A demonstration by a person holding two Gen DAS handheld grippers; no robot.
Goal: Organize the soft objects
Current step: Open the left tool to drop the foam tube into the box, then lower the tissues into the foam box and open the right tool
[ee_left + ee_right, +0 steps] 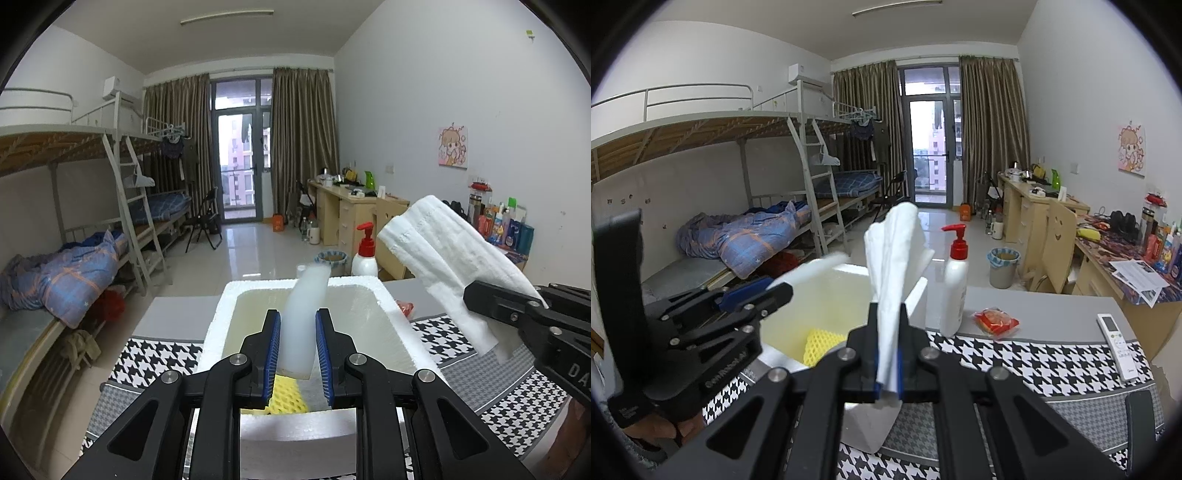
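Left gripper (297, 352): its fingers are nearly closed on a white foam strip (304, 314); the blue pads press it from both sides.
White foam strip: it stands almost upright between the fingers and leans a little, above the open foam box (384, 295).
Right gripper (888, 350): its fingers are pressed tight together on a folded white cloth (895, 258), which is pinched at its lower end.
Folded white cloth: it rises up from the fingers and fans out at the top; it is in the air near the right wall of the box.
Foam box: white, open on top, it stands on the bench (1052, 314) toward its far edge, partly on a houndstooth mat (1015, 358).
Yellow foam net (820, 343): it lies inside the box on the bottom, near the near wall.
Pump bottle (955, 284): white with a red pump, upright on the bench, just beside the box at its far right corner.
Red snack packet (995, 320): flat on the bench, near the bottle.
Remote control (1117, 345): near the right edge of the bench, partly on the mat.
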